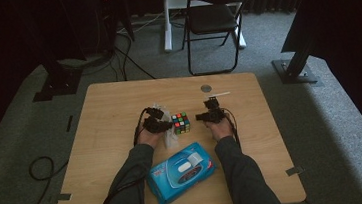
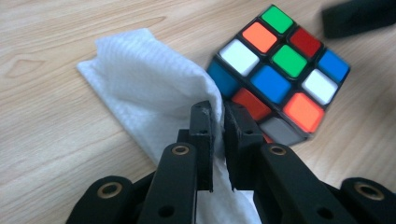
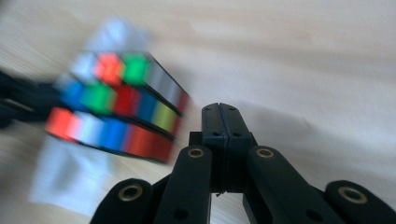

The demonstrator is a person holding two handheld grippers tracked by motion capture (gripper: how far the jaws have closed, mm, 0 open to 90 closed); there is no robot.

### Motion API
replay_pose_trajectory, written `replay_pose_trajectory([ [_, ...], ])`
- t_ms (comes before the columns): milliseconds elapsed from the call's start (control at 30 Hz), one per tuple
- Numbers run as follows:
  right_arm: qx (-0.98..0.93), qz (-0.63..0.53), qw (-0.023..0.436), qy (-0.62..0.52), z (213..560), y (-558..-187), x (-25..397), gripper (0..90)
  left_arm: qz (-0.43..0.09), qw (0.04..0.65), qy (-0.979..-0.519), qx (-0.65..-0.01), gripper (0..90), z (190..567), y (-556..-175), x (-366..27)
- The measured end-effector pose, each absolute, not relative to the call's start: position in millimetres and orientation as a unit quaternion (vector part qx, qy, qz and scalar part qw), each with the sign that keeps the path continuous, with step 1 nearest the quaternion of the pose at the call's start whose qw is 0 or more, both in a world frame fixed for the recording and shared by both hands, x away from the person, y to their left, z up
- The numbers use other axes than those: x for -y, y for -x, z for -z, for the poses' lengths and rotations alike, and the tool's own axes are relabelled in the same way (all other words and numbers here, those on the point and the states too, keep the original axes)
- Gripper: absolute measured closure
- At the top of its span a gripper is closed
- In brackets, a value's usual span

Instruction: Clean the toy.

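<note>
**Inspector A:** Wet wipe [image 1: 168,133]: in the high view it is lying on the table [image 1: 109,109], trailing from the left gripper [image 1: 167,126] toward six o'clock, just at nine o'clock of the puzzle cube [image 1: 181,122]. The right gripper [image 1: 199,117] is sitting at three o'clock of the cube, near it. The blue wipes pack [image 1: 182,172] is resting at six o'clock, between the forearms.

**Inspector B:** Left gripper view?

**Inspector A:** The left gripper [image 2: 218,122] is pinching a fold of the wet wipe [image 2: 154,93] between its jaws; the sheet is draping limp toward ten o'clock. The puzzle cube [image 2: 280,74] is standing at two o'clock, touching or nearly touching the sheet; I cannot tell which.

**Inspector B:** Handling judgement?

**Inspector A:** Light, soft, probably damp, tearing if dragged under load. An edge pinch like this one is looking adequate. The cube is judged stiff, with slick faces; opposite flat faces are the sound grip.

**Inspector B:** Right gripper view?

**Inspector A:** Blurred. The right gripper [image 3: 219,114] is showing its jaws pressed together on nothing. The puzzle cube [image 3: 116,107] is smearing across at ten o'clock, with pale wet wipe [image 3: 70,182] below it.
</note>
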State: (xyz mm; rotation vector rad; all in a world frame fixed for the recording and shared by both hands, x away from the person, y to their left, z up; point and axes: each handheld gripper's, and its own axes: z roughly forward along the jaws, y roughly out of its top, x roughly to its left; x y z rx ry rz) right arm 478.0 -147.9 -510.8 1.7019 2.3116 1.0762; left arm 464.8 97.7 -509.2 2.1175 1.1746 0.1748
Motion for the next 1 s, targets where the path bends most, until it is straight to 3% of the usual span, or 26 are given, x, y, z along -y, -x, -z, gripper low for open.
replay_pose_trajectory([
  [100,-0.747,-0.359,0.034,-0.558,517.2,-474.7,148.7,82.4,-0.068,0.348,-0.819,-0.451,82.1,509.5,-465.4,-97.8],
  [167,-0.748,-0.381,0.041,-0.542,512.4,-471.9,145.4,69.1,-0.068,0.349,-0.817,-0.454,82.0,509.2,-465.6,-97.9],
  [300,-0.745,-0.420,0.055,-0.516,493.1,-468.2,139.7,64.4,-0.069,0.351,-0.817,-0.453,82.1,508.1,-465.2,-96.6],
  [500,-0.768,-0.413,0.057,-0.486,484.7,-465.3,126.3,66.5,-0.070,0.357,-0.815,-0.451,82.1,505.5,-462.4,-95.5],
  [667,-0.763,-0.409,0.047,-0.499,491.4,-466.9,127.1,78.1,-0.074,0.362,-0.816,-0.444,82.1,499.6,-461.7,-94.6],
  [1000,-0.765,-0.402,0.051,-0.501,489.8,-467.9,126.9,79.6,-0.077,0.370,-0.818,-0.433,82.2,489.5,-461.4,-86.8],
])
